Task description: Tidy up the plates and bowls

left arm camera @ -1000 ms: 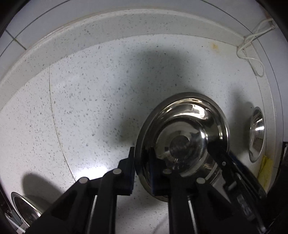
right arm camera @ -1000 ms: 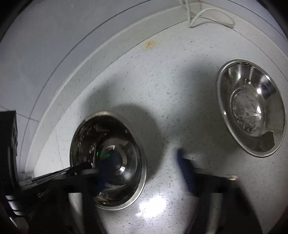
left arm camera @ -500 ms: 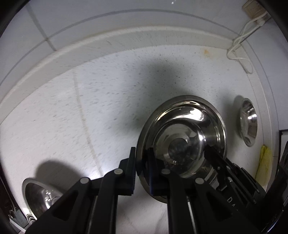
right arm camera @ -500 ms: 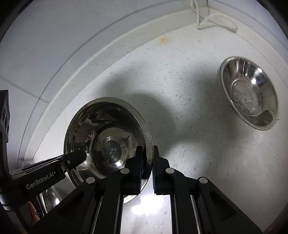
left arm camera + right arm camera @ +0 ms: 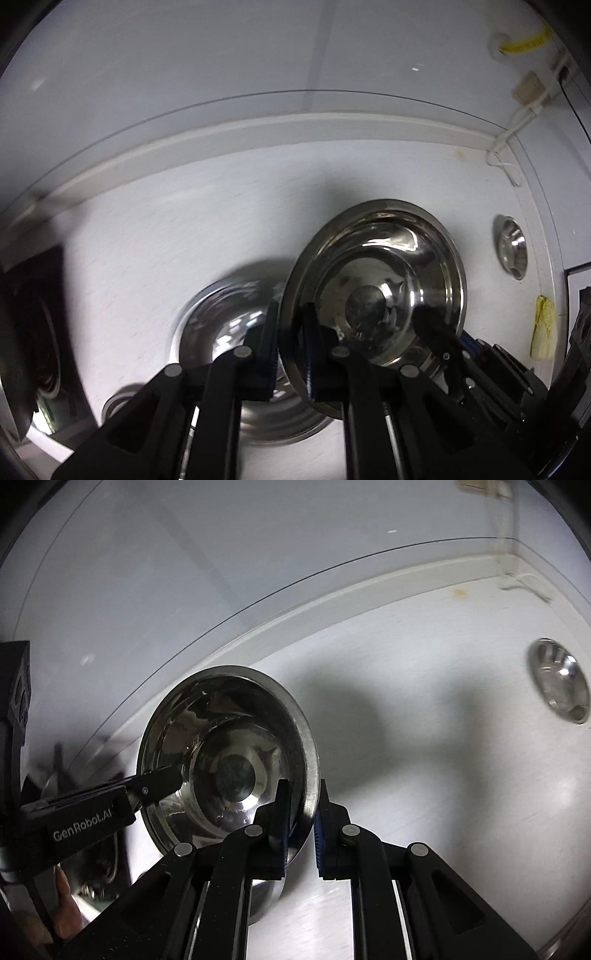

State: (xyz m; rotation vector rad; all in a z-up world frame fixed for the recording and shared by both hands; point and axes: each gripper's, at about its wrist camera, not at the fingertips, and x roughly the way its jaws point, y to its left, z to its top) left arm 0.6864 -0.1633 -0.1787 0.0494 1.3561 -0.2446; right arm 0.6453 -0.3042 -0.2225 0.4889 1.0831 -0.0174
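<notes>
Now the held bowl (image 5: 373, 291) has shifted above another bowl (image 5: 221, 332) (blurred).

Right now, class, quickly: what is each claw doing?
Left claw: shut on the rim of the steel bowl.
Right claw: shut on the opposite rim of the same steel bowl.

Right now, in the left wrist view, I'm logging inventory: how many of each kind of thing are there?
Steel bowls clearly seen: 3, namely held bowl, blurred bowl beneath, small bowl far right.
Grippers: 2, namely left gripper and right gripper, both on the held bowl's rim.
Yellow rag: 1.
Total: 6.
</notes>
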